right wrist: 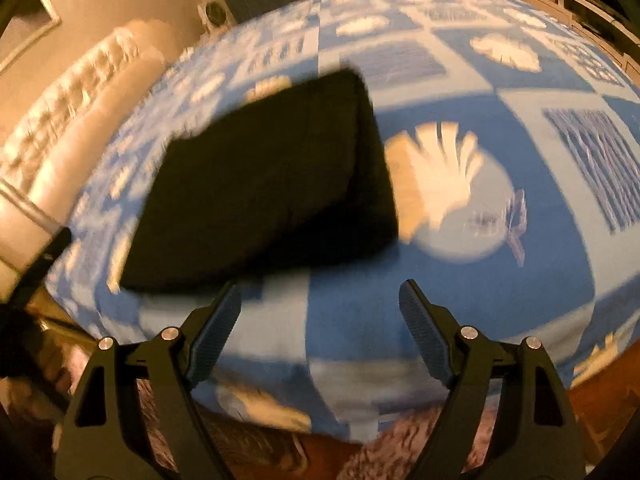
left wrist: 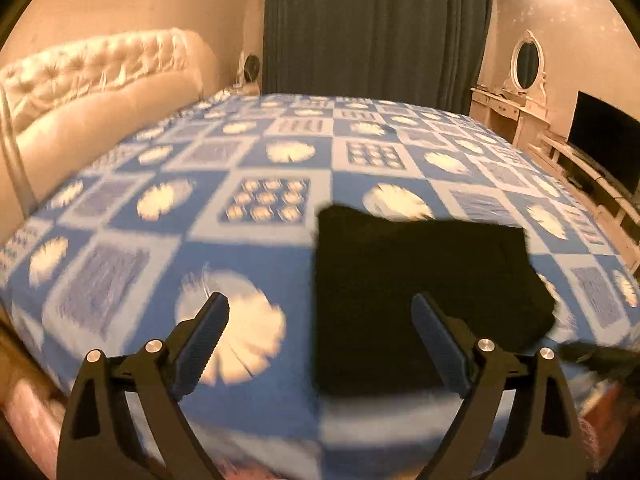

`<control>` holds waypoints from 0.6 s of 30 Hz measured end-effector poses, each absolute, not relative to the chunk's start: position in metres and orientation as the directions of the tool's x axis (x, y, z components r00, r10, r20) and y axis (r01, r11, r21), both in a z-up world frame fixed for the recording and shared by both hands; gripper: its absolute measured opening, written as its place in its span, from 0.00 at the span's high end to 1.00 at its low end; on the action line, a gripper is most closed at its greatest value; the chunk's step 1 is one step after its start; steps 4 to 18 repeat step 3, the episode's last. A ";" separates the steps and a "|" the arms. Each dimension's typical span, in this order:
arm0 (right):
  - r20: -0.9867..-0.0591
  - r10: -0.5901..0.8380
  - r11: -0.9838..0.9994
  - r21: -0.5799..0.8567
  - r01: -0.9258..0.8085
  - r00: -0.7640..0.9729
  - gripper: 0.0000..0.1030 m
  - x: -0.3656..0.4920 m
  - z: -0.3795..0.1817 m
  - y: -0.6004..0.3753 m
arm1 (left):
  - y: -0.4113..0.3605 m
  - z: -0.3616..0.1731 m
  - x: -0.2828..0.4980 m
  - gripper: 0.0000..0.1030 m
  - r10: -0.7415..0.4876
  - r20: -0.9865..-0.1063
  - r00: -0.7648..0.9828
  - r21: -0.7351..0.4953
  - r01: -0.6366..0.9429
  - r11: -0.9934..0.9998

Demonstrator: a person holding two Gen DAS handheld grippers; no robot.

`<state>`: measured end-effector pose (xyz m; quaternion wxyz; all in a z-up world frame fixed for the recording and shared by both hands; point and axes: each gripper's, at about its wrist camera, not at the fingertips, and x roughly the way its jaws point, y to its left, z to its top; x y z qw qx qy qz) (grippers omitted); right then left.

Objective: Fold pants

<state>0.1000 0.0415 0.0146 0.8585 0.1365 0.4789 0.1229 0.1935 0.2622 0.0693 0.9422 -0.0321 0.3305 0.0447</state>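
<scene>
Cloth, padded upholstery and matt plastic in a bedroom

The pants (left wrist: 420, 300) (right wrist: 260, 188) are black matt cloth, soft and without sheen. The bedspread (left wrist: 260, 248) (right wrist: 500, 272) under them is smooth printed cloth in blue and white, dull in finish. The left gripper (left wrist: 320, 332) and right gripper (right wrist: 320, 320) look like matt black plastic; the fingers (left wrist: 200, 344) (right wrist: 424, 332) carry finely ribbed dark blue pads, and small bright metal pins shine at the joints. The headboard (left wrist: 96, 68) is cream tufted upholstery with a slight gloss. The curtain (left wrist: 376, 24) is heavy dark matt cloth. The television (left wrist: 600, 136) has a glossy black screen.
</scene>
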 end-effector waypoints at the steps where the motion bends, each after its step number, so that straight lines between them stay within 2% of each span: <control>1: -0.772 0.338 0.932 0.354 -0.077 0.538 0.15 0.113 0.024 0.036 | 0.271 0.068 0.208 0.11 0.079 -0.628 0.775 -0.016 -0.114 0.993; 3: -0.753 0.317 0.937 0.343 -0.067 0.577 0.14 0.142 0.035 0.028 | 0.302 0.061 0.248 0.11 0.073 -0.648 0.758 -0.029 -0.120 0.992; 18: -0.753 0.317 0.937 0.343 -0.067 0.577 0.14 0.142 0.035 0.028 | 0.302 0.061 0.248 0.11 0.073 -0.648 0.758 -0.029 -0.120 0.992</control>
